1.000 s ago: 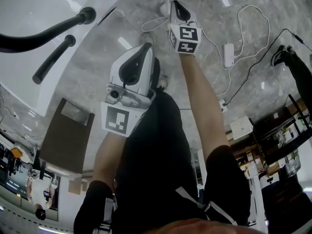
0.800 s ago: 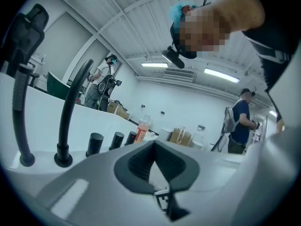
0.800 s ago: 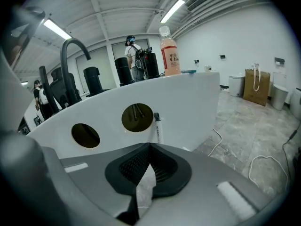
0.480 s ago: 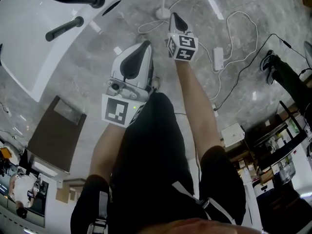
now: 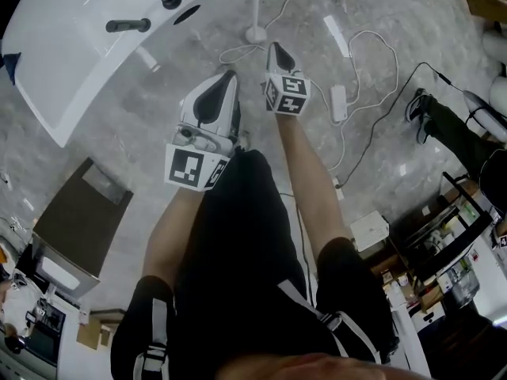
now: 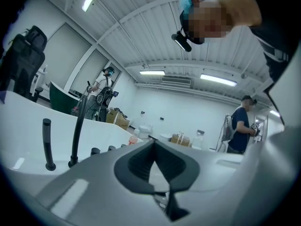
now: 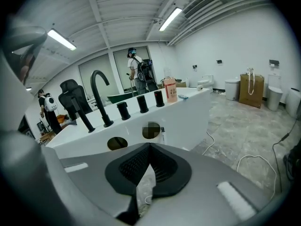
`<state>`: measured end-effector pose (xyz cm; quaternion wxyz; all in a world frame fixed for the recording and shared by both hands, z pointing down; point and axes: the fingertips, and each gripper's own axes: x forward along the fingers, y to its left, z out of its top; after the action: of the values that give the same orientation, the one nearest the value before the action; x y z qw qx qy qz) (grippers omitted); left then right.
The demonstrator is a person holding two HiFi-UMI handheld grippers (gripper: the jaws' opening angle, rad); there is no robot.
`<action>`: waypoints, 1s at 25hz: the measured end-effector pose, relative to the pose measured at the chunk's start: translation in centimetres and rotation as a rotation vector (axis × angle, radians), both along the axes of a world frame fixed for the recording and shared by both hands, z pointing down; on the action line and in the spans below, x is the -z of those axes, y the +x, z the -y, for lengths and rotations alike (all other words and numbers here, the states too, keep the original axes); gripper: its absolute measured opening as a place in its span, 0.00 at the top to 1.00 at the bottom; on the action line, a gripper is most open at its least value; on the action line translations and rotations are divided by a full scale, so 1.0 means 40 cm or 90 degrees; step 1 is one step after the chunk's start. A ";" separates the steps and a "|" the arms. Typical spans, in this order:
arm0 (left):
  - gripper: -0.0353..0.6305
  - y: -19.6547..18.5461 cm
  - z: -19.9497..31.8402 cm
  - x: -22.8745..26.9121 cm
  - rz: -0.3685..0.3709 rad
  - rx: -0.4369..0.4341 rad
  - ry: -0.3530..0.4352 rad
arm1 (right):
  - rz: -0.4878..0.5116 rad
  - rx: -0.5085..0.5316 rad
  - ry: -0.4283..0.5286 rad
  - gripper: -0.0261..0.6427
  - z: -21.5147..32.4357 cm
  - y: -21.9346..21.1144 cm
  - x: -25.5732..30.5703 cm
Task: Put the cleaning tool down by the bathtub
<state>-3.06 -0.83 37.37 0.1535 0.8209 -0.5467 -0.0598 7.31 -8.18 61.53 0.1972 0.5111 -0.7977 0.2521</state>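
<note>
While their jaws meet, left hand-held gripper (image 6: 154,143) and right hand-held gripper (image 7: 149,146) hold nothing.

Grey marble-look floor (image 5: 158,125), white bathtub (image 5: 71,46) top left, white cable (image 5: 372,46) w/ adapter (image 5: 339,103) at right, brown board (image 5: 71,216) lower left, round stand base (image 5: 255,34) nr tub.

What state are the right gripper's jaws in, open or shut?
Shut, empty: on the right gripper the dark pads meet at their tips, nothing between them.
</note>
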 end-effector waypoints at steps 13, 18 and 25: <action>0.94 0.031 -0.186 0.246 -0.001 0.014 0.040 | 0.027 0.011 0.053 0.96 -0.224 0.042 0.348; 0.94 0.046 -0.284 0.311 0.002 0.030 0.046 | 0.043 0.014 0.083 0.96 -0.297 0.070 0.491; 0.94 0.064 -0.357 0.362 0.009 0.011 0.022 | 0.063 0.017 0.121 0.96 -0.371 0.088 0.679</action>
<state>-0.49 13.47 22.89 0.1350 0.8190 -0.5539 -0.0651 10.85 6.65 34.36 0.1117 0.5039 -0.8335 0.1973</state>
